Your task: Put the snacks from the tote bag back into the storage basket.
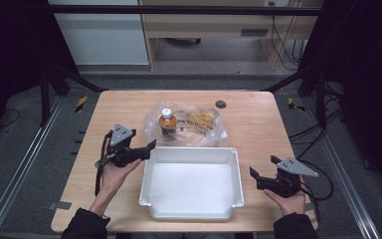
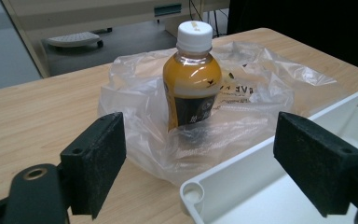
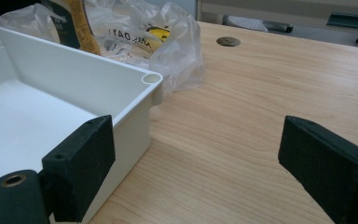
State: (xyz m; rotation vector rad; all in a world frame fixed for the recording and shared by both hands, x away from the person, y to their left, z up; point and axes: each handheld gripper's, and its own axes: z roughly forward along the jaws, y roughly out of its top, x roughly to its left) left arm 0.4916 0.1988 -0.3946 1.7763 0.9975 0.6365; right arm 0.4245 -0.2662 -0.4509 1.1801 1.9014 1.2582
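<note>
A small bottle (image 1: 167, 121) (image 2: 192, 79) of orange drink with a white cap stands upright in a crumpled clear plastic bag (image 1: 186, 124) (image 2: 242, 107) (image 3: 156, 32) at the table's middle back. In front of the bag lies an empty white tray (image 1: 191, 183) (image 2: 242, 186) (image 3: 70, 70). My left gripper (image 1: 146, 144) (image 2: 209, 158) is open at the tray's far left corner, pointing toward the bottle with nothing between its jaws. My right gripper (image 1: 262, 168) (image 3: 196, 163) is open just right of the tray, low over bare wood.
The wooden table (image 1: 258, 124) has a dark round grommet (image 1: 221, 104) (image 3: 228, 41) near its back edge. Black frame posts stand at both back corners. Cables lie on the floor at the right. A wooden desk (image 1: 214, 25) stands beyond the table.
</note>
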